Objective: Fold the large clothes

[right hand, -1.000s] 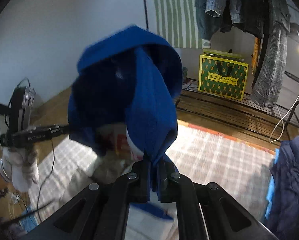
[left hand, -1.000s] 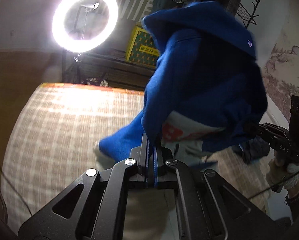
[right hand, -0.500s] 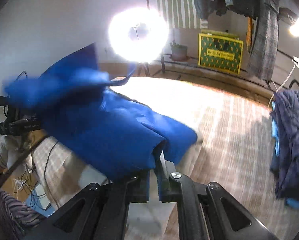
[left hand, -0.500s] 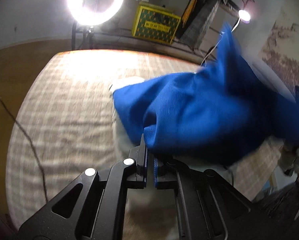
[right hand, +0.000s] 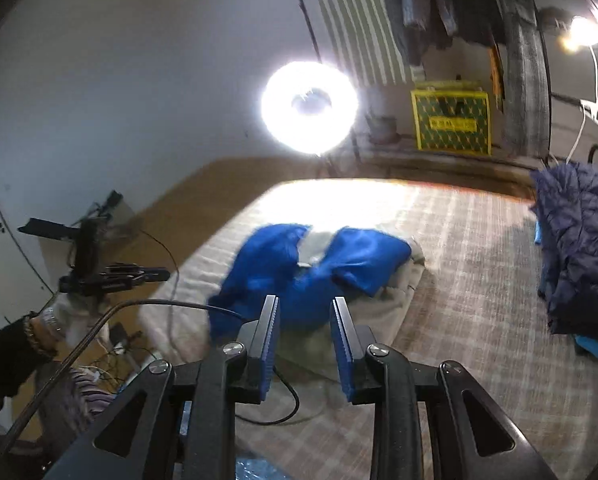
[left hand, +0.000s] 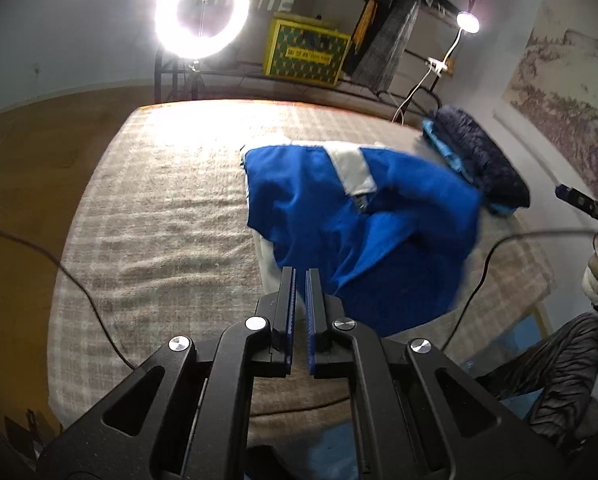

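A blue jacket with off-white panels (left hand: pixel 339 220) lies crumpled on the plaid bed cover (left hand: pixel 159 220), just beyond my left gripper (left hand: pixel 300 270). Its pads stand almost together, and I see no cloth between them. In the right wrist view the same jacket (right hand: pixel 299 264) is heaped in front of my right gripper (right hand: pixel 305 300). That gripper's jaws are opening, with nothing between them. The left gripper (right hand: pixel 115 274) shows at the left in a gloved hand. The right gripper (left hand: pixel 579 200) pokes in at the right edge of the left wrist view.
A dark navy padded jacket (left hand: pixel 479 160) is piled at the bed's far right (right hand: pixel 579 240). A ring light (left hand: pixel 201 10), a yellow-green box (left hand: pixel 307 54) and hanging clothes stand behind the bed. A black cable (left hand: pixel 79 280) crosses the cover on the left.
The jacket hung from both shut grippers, was swung down over the bed, and now lies there free of both. The right jaws have spread apart. Both grippers pulled back towards the near edge.
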Available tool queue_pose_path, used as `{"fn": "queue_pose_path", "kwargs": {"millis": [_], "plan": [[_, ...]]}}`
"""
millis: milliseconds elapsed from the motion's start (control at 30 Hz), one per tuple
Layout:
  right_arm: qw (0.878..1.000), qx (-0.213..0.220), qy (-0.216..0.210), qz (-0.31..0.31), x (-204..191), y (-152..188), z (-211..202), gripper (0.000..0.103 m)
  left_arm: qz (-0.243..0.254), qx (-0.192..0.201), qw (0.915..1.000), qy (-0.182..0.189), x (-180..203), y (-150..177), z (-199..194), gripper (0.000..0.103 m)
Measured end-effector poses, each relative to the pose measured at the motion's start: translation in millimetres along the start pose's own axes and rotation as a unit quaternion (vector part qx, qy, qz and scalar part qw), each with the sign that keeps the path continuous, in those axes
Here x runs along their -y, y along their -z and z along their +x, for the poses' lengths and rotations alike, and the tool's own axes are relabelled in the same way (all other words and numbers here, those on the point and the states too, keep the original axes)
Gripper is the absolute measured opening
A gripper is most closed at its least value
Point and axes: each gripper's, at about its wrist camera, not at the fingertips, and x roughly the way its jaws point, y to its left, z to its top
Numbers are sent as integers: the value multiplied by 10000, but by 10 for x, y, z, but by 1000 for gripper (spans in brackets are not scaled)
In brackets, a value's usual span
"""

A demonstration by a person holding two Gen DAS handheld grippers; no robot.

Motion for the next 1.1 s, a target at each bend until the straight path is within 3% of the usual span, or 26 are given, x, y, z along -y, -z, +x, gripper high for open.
{"fn": "queue_pose_path", "kwargs": {"millis": [100, 167, 200, 233, 300, 433, 567, 700, 967, 1100], "plan": [[9996, 246, -99, 17, -92, -40, -284, 32, -211, 86, 9996, 192, 21, -65, -120, 4], [9992, 351, -169, 23, -139, -63, -427, 37, -397, 187, 9985, 339, 30, -108, -191, 20], [9991, 372, -205, 32, -156, -78, -483, 42, -483, 242, 9978, 374, 32, -118, -218, 37], [9989, 387, -253, 69, -163, -90, -530, 45, -603, 310, 9967, 442, 24, -133, -224, 46], [9984, 408, -335, 199, -152, -93, -575, 56, -774, 309, 9952, 509, 6, -138, -183, 46], [9978, 374, -382, 380, -97, 0, -598, 56, -1241, 108, 9892, 768, -61, -114, 88, 46], [9969, 117, -400, 662, 45, 131, -373, 56, -1704, -194, 9811, 892, -145, -55, 495, 46], [9948, -314, -359, 900, 231, 245, 114, 61, -2137, -405, 9716, 937, -274, -64, 815, 46], [9846, -1175, -188, 1284, 544, 474, 1185, 61, -2496, -656, 9622, 875, -499, -82, 1275, 46], [9841, -1318, -30, 1193, 605, 483, 1462, 61, -2642, -727, 9575, 906, -574, -58, 1445, 46]]}}
